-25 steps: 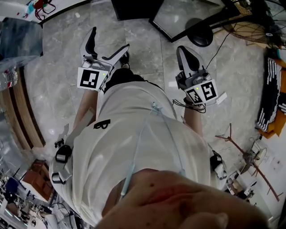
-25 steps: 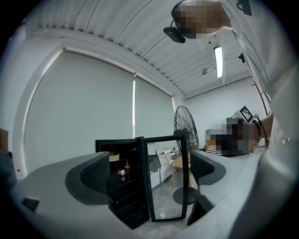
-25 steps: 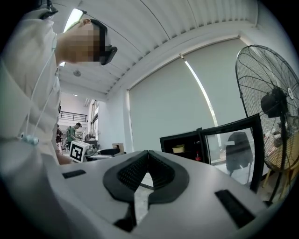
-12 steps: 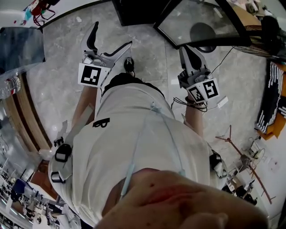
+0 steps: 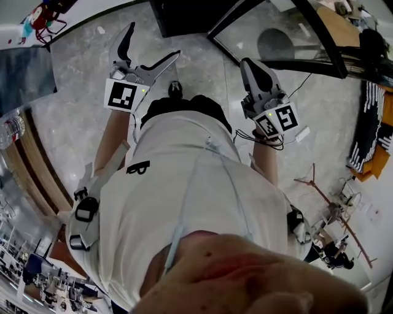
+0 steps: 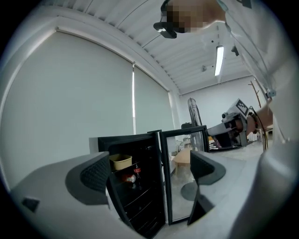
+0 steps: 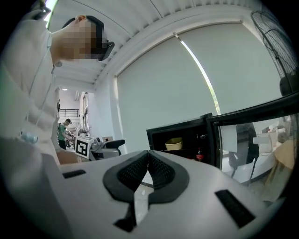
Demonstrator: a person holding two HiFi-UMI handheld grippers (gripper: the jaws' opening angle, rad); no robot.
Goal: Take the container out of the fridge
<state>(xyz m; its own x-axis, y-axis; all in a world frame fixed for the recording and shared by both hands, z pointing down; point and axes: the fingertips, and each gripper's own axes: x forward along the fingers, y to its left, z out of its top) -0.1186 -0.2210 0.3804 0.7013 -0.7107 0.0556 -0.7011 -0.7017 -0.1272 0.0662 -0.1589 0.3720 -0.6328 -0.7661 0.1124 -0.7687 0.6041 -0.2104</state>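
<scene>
A small black fridge (image 6: 140, 196) stands open ahead, its glass door (image 6: 184, 172) swung out to the right. On its top shelf sits a tan bowl-like container (image 6: 120, 161), which also shows in the right gripper view as the container (image 7: 174, 144). My left gripper (image 6: 149, 172) is open and empty, well short of the fridge. My right gripper (image 7: 148, 170) is shut with nothing between its pads. In the head view the left gripper (image 5: 150, 43) and the right gripper (image 5: 253, 66) are held out over the floor in front of the fridge (image 5: 181, 13).
A cola bottle (image 6: 136, 171) and a red can stand on the shelf below the container. The glass door (image 5: 276, 34) juts toward my right side. A fan base sits behind it, and a wooden bench edge (image 5: 37, 159) lies at the left. A person stands far off.
The view has shifted forward: the fridge and its glass door fill more of the top of the head view. Both grippers sit slightly higher in the frame; the left stays open, the right shut.
</scene>
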